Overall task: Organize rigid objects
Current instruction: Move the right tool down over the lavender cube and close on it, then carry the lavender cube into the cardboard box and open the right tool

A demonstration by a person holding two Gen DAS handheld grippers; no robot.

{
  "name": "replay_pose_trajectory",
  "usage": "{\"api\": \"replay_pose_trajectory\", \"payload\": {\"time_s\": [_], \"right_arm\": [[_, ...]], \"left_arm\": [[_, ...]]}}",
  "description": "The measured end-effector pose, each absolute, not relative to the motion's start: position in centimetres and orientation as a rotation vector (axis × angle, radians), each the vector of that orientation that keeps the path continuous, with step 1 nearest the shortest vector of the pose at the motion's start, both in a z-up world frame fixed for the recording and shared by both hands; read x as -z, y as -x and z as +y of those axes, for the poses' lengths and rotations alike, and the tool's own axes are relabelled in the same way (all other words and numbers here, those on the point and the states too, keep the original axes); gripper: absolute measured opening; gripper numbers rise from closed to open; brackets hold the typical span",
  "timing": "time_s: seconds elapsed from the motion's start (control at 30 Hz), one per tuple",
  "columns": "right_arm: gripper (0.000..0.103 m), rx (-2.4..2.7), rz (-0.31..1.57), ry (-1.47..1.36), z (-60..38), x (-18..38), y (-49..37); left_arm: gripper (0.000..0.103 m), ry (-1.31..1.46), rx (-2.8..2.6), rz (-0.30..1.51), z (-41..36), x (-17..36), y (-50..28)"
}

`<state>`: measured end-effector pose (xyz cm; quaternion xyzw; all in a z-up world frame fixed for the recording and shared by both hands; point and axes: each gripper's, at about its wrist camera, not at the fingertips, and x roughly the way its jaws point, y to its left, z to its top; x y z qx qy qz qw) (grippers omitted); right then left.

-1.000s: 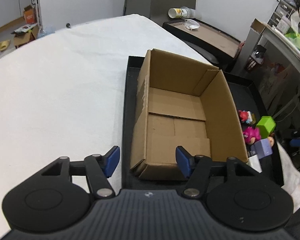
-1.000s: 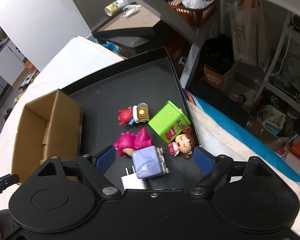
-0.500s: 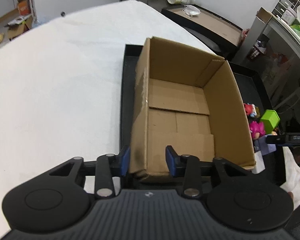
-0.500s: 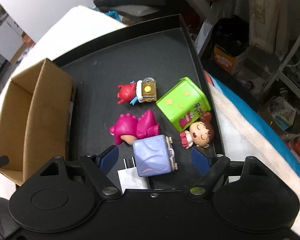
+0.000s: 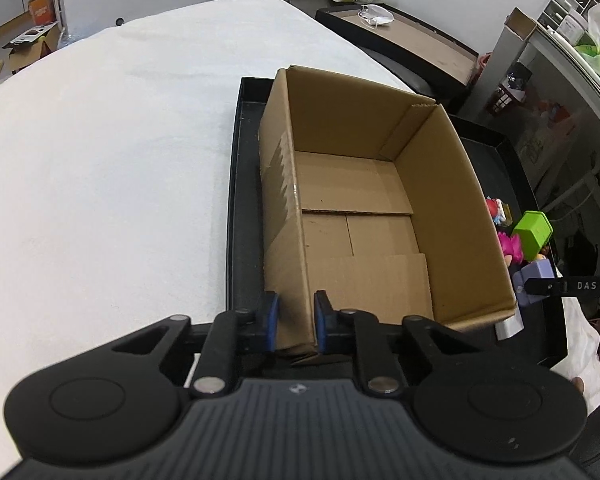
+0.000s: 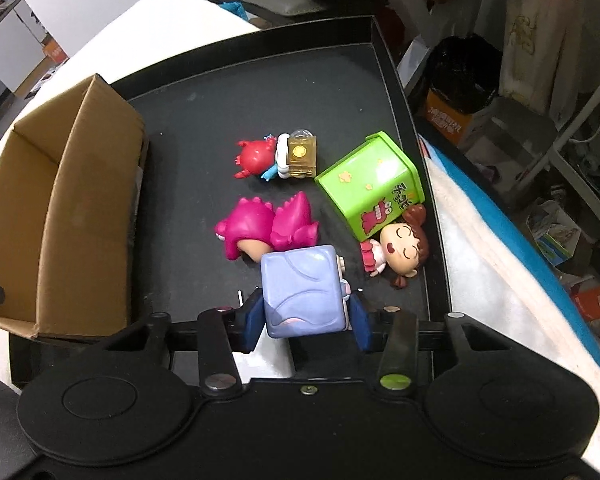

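Left hand-held gripper (image 5: 293,323) clamped on near left corner wall of cardboard box (image 5: 364,208), one blue pad outside, one inside. Box sat open and empty at left side of black tray (image 6: 260,80), tray resting on white-covered desk (image 5: 100,160). Right hand-held gripper (image 6: 305,322) clenched around lavender cube toy (image 6: 303,290), pads pressed against both its sides. Found just beyond cube, touching it: magenta dinosaur figure (image 6: 268,226), lying on its side. Noted farther back a red figure with amber block (image 6: 278,156). Green box (image 6: 370,184) tipped over near right tray wall, with a brown-haired doll (image 6: 400,246) lying against its lower edge. Saw a white flat item under right gripper, partly hidden; could not identify.
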<state>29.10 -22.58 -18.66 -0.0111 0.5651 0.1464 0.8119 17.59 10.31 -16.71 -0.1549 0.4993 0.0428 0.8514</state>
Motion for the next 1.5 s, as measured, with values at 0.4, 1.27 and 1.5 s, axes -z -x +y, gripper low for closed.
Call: {"api": "replay_pose_trajectory", "payload": {"time_s": [0.4,1.27,1.5], "right_arm": [[0.043,-0.279,1.136,0.050,-22.7,16.8,-27.5],[0.043,-0.367,1.022,0.137,-15.7,9.4,-27.0],[0.043,-0.388,1.000,0.176,-12.9,8.5,-26.9]], "left_arm": [[0.017,0.327,-0.077,1.024,10.3,16.9,-17.1],[0.017,0.338,-0.036,1.006,11.2,17.1,-16.7],[0.017,0.336,-0.032,1.005,11.3,17.1,-16.7]]}}
